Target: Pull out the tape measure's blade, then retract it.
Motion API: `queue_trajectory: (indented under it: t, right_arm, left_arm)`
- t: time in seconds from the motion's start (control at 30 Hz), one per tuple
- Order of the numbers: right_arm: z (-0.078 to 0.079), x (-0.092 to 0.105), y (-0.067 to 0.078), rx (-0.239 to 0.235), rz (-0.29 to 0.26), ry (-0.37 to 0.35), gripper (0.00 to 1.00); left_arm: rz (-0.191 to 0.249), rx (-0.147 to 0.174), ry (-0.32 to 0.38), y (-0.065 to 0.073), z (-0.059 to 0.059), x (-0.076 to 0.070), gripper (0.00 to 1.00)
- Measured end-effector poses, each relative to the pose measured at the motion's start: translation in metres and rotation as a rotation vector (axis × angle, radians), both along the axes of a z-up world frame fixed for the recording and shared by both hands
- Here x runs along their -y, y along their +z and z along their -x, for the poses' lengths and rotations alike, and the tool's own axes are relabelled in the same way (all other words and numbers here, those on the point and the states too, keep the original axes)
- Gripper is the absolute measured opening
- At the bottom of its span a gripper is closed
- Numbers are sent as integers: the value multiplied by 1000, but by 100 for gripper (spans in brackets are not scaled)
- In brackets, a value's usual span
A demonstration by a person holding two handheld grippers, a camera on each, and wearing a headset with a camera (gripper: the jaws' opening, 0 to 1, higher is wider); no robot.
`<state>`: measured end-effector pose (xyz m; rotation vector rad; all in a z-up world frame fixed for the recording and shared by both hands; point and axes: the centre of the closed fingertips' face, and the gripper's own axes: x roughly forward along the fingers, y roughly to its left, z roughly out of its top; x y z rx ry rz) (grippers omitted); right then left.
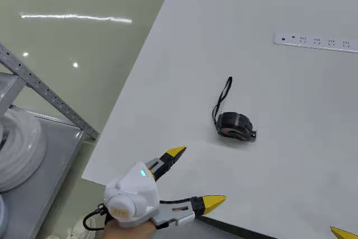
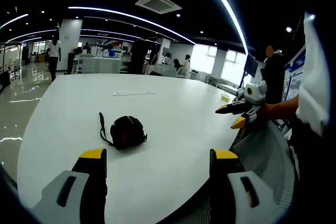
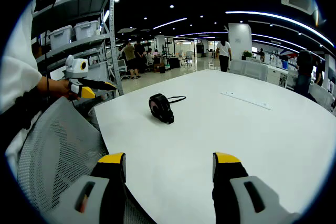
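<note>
Head view, tape measure (image 1: 235, 126): a squat, round black case with a dull sheen lay on the smooth white tabletop (image 1: 279, 82). Its thin strap (image 1: 224, 96) trailed toward the far side, and no blade was drawn.
Head view, left tongs (image 1: 196, 175): yellow-tipped, spread wide and empty at the near edge. The case lay ahead and to their right, well apart.
Head view, background: a flat white power strip (image 1: 316, 42) lay farther off.
Left gripper view, relation: the case sat straight ahead between the spread tips, strap to its left. The right tongs (image 2: 229, 117) hovered off to the side, parted and holding nothing.
Right gripper view, relation: the case lay ahead and slightly left, looking farther off than from the left tongs.
</note>
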<state>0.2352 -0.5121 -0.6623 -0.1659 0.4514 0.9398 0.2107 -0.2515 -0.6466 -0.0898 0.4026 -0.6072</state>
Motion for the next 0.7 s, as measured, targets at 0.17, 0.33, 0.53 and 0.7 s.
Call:
queue_trajectory:
  t: [0.17, 0.33, 0.53, 0.7]
  right_arm:
    - [-1, 1, 1, -3, -6, -13, 68]
    - [-1, 2, 1, -1, -4, -15, 68]
    - [-1, 3, 1, 4, -8, -20, 68]
    - [-1, 3, 1, 6, -7, -16, 68]
  left_arm:
    - [-3, 5, -5, 1, -2, 0, 78]
    - [5, 3, -6, 2, -3, 5, 78]
    - [3, 2, -10, 5, -4, 8, 78]
    - [3, 1, -9, 6, -3, 9, 78]
